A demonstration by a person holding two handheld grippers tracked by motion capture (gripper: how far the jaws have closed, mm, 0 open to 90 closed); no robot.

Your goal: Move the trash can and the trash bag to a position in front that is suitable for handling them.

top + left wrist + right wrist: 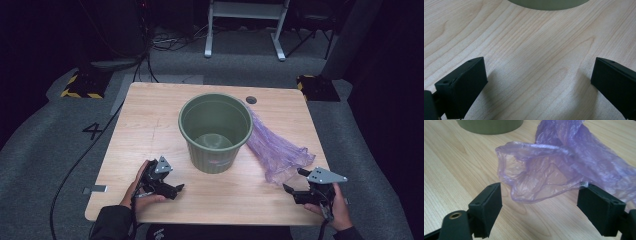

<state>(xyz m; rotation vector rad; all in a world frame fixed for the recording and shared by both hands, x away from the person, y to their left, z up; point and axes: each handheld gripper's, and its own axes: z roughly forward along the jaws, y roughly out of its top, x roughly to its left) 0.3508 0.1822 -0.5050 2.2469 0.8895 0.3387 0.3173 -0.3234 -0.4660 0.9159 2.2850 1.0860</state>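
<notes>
High view: pale wood table (150, 125), grey carpet, dark room.
Crumpled purple bag (280, 150) beside green bin (216, 131); both my grippers (177, 189) (295, 181) gape empty.

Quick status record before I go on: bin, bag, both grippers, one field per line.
bin: green bin, upright at the middle of the table, nothing visible inside it
bag: purple plastic bag, crumpled on the table right of the bin, its far end against the bin's side
left gripper: left gripper, open, low over bare wood near the bin's base, nothing between the jaws
right gripper: right gripper, open, at the bag's near edge, not clamped on it
bag in bin: not yet
</notes>
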